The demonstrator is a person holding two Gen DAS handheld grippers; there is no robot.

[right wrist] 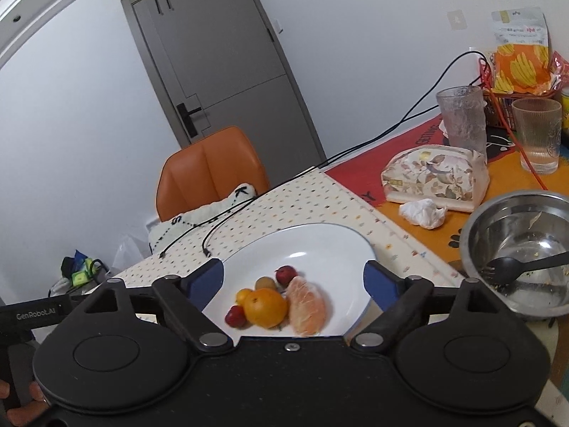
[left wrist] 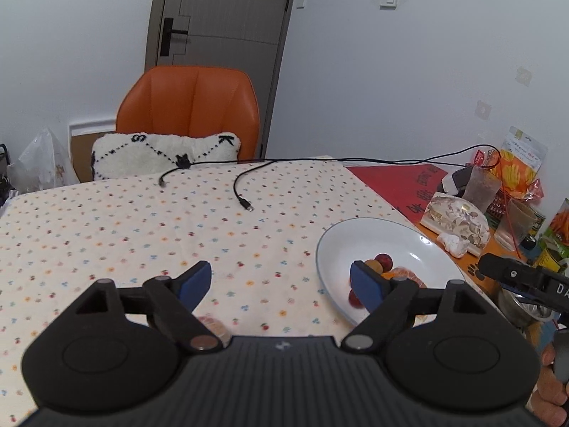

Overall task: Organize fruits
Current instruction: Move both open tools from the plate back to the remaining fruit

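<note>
Your left gripper (left wrist: 281,281) and right gripper (right wrist: 294,277) hover with fingers apart, empty. One peeled fruit (left wrist: 213,325) lies on the worktop (left wrist: 124,227) beneath your left; lower squarely, then carry it to the plate (right wrist: 320,238).

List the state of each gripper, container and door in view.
left gripper: open, empty
right gripper: open, empty
white plate: holds fruit
steel bowl: holds a black fork, no fruit
ribbed glass: upright
door: closed
</note>
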